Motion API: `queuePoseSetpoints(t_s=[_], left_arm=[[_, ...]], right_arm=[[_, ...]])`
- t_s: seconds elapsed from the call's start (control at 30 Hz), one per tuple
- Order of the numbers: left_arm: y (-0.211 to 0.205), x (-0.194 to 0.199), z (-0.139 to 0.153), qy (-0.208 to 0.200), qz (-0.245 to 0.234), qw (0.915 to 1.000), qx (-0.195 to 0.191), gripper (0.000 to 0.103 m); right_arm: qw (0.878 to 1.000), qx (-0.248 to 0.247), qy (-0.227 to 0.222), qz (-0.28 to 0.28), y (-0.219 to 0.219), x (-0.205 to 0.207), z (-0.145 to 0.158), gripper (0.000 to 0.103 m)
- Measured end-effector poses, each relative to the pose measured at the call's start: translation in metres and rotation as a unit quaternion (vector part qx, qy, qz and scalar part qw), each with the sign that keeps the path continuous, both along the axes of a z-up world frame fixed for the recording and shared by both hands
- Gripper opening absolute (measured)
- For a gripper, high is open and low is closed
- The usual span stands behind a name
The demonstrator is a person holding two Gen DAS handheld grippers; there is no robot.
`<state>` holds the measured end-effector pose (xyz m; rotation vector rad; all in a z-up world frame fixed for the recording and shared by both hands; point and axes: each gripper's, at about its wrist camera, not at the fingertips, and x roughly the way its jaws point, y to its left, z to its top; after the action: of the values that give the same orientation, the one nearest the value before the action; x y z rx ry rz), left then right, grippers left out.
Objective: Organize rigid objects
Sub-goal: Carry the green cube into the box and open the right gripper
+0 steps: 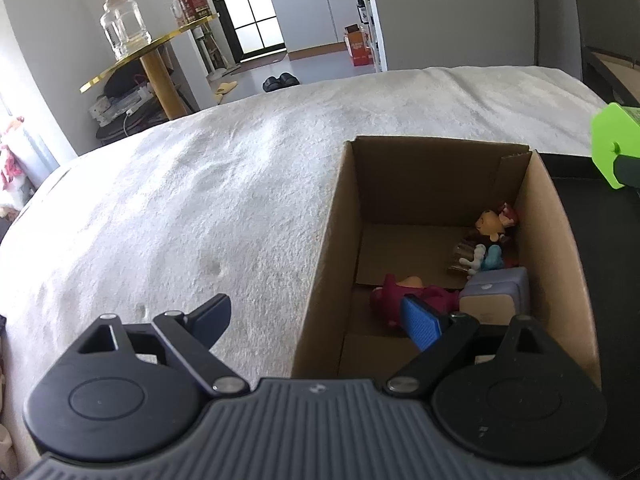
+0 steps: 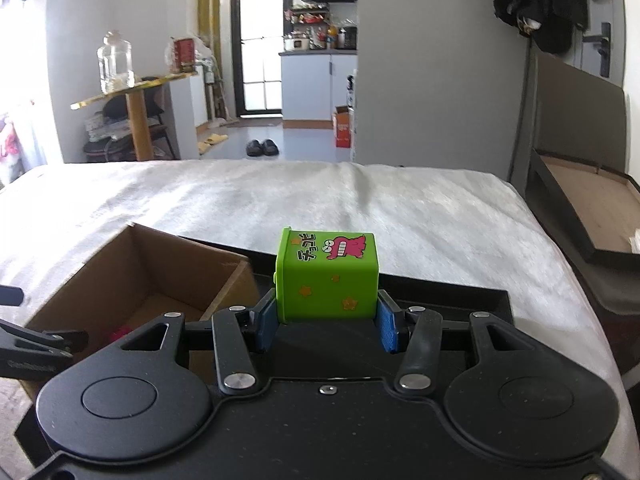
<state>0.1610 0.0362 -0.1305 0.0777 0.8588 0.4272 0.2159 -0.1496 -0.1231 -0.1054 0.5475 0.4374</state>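
Observation:
An open cardboard box (image 1: 332, 240) stands on a white blanket. Inside lie a dark red figure (image 1: 404, 296), a lavender cube (image 1: 496, 294) and small cartoon figures (image 1: 494, 226). My left gripper (image 1: 316, 320) is open and empty, straddling the box's near left wall. My right gripper (image 2: 326, 318) is shut on a green cube with a pink cartoon sticker (image 2: 328, 276), held above a black tray (image 2: 460, 304) right of the box (image 2: 132, 276). The green cube also shows at the right edge of the left wrist view (image 1: 614, 146).
The white blanket (image 1: 200, 208) covers the bed around the box. A gold side table (image 2: 132, 88) with a glass jar (image 2: 115, 62) stands beyond the bed. A dark bed frame (image 2: 580, 200) is to the right.

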Motion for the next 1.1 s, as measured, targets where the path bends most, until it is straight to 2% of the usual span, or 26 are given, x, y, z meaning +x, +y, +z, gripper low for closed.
queuePoseSetpoints(t_s=[0.17, 0.27, 0.33, 0.47, 0.73, 0.8, 1.1], left_arm=[[0.007, -0.004, -0.001, -0.007, 0.003, 0.9999, -0.013, 0.088], [0.009, -0.008, 0.0, -0.013, -0.002, 0.9998, -0.018, 0.083], [0.011, -0.009, -0.001, -0.013, -0.007, 0.9996, -0.023, 0.073], [0.016, -0.012, -0.003, -0.016, -0.005, 0.9989, -0.044, 0.062], [0.024, -0.014, -0.006, -0.02, -0.009, 0.9972, -0.072, 0.026], [0.026, -0.015, -0.007, -0.02, -0.011, 0.9968, -0.077, 0.021], [0.028, -0.018, -0.008, -0.024, -0.016, 0.9957, -0.088, 0.018]], right_arm=[[1.0, -0.001, -0.014, 0.02, 0.016, -0.01, 0.005, 0.048], [0.999, -0.002, -0.019, 0.031, 0.023, -0.013, 0.007, 0.048], [0.999, -0.002, -0.022, 0.039, 0.028, -0.016, 0.009, 0.048], [0.998, -0.009, -0.024, 0.06, 0.04, -0.021, 0.011, 0.048], [0.994, -0.04, -0.022, 0.101, 0.071, -0.029, 0.008, 0.048], [0.993, -0.05, -0.019, 0.108, 0.078, -0.032, 0.005, 0.048], [0.989, -0.075, 0.015, 0.126, 0.096, -0.04, -0.012, 0.048]])
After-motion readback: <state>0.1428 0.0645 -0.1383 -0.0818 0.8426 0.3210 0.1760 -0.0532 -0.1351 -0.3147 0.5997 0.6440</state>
